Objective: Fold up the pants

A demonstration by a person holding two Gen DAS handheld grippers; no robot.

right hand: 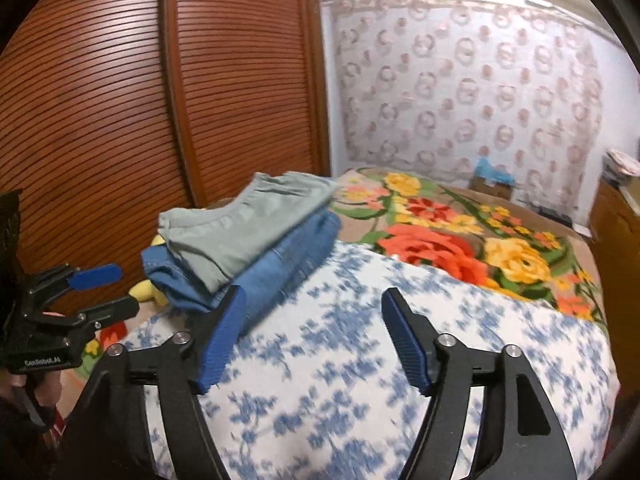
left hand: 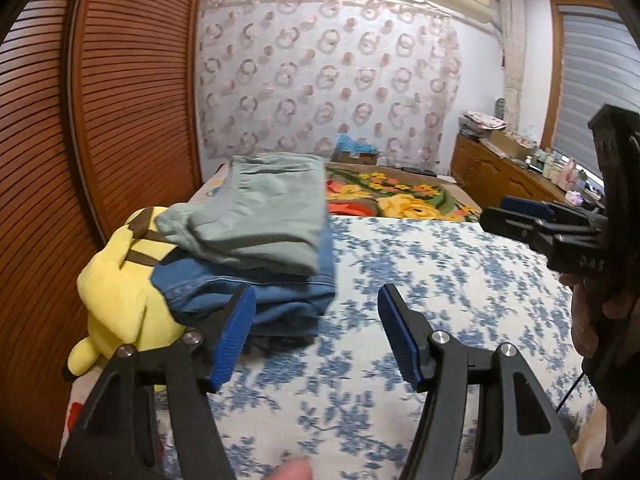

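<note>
Both the left hand-held gripper (left hand: 316,332) and the right hand-held gripper (right hand: 314,332) hang released, jaws spread, over the bed (right hand: 360,360). "GenRobot.AI" is printed on the left one's body. Beyond, folded green pants (right hand: 244,224) lie atop folded jeans (right hand: 280,268), long axes running away toward the far right, beside a yellow plush (left hand: 120,292).
</note>
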